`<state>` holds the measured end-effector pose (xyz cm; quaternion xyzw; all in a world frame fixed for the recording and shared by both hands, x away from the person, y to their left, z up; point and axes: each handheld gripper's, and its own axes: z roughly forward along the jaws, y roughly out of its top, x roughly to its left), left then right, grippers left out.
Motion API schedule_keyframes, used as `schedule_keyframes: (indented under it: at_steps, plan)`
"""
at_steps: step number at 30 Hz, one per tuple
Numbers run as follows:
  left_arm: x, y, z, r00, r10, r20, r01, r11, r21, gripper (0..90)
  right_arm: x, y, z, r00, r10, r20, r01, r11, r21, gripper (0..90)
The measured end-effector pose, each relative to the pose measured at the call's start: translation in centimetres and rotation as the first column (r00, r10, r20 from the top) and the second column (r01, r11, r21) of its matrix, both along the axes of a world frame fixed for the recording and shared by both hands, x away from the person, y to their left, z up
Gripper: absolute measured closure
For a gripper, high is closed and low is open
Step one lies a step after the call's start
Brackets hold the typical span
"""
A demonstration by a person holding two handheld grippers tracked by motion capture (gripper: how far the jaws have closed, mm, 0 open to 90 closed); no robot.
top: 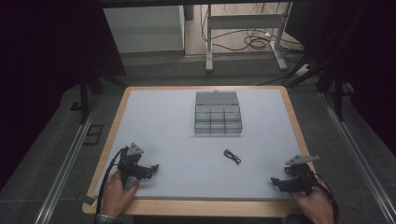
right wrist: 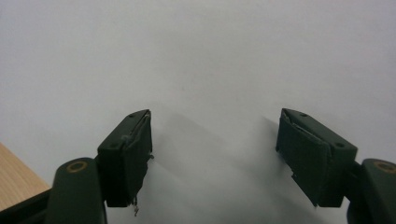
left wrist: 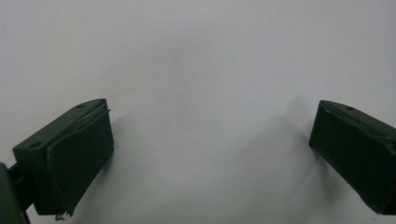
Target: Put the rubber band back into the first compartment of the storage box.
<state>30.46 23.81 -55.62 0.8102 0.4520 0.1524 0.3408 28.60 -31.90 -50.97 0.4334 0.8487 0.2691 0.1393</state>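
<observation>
A clear plastic compartment box (top: 218, 113) with its lid raised stands at the middle back of the white table (top: 177, 140). A small black looped item (top: 232, 156), like a cord or clip, lies in front of it, right of centre. My left gripper (top: 153, 169) rests near the front left edge, held by a hand, and it is open (left wrist: 210, 154) over bare table. My right gripper (top: 275, 183) sits at the front right, also open (right wrist: 215, 154), with nothing between its pads.
The table has a wooden rim (top: 187, 206); a strip of it shows in the right gripper view (right wrist: 16, 179). Beyond the table stand a white desk frame (top: 243, 28) with cables on the floor, and dark curtains at both sides.
</observation>
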Motion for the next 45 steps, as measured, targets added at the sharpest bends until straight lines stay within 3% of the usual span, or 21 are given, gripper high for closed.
schedule_keyframes:
  at_steps: [3,5,10,23,35,37,45]
  plan:
    - [0.0,0.0,0.0,1.0,0.0,0.0,0.0,1.0,-0.001,0.0,-0.1,0.2,-0.2,1.0,0.004,0.004,-0.004,1.0,-0.002,19.8]
    - [0.0,0.0,0.0,1.0,0.0,0.0,0.0,1.0,0.0,0.0,-0.2,0.8,-0.3,0.9999,0.009,0.006,-0.009,0.999,-0.035,17.6]
    - [0.0,0.0,0.0,1.0,0.0,0.0,0.0,1.0,0.0,0.0,-0.3,0.6,-0.5,0.9998,0.0,0.022,0.001,1.0,-0.015,17.6]
    - [0.0,0.0,0.0,1.0,0.0,0.0,0.0,1.0,0.0,0.0,-0.3,0.6,-0.4,0.9998,0.001,0.021,-0.001,1.0,-0.017,17.6]
    - [0.0,0.0,0.0,1.0,0.0,0.0,0.0,1.0,0.0,0.0,-0.1,0.8,-0.2,0.9999,0.009,0.006,-0.008,0.999,-0.04,19.4]
    - [0.0,0.0,0.0,1.0,0.0,0.0,0.0,1.0,0.0,0.0,-0.2,0.8,0.1,0.9997,0.026,0.005,-0.026,1.0,-0.004,22.4]
    - [0.0,0.0,0.0,1.0,0.0,0.0,0.0,1.0,-0.001,0.0,-0.4,1.0,1.0,0.9983,0.037,0.044,-0.039,0.999,0.038,23.7]
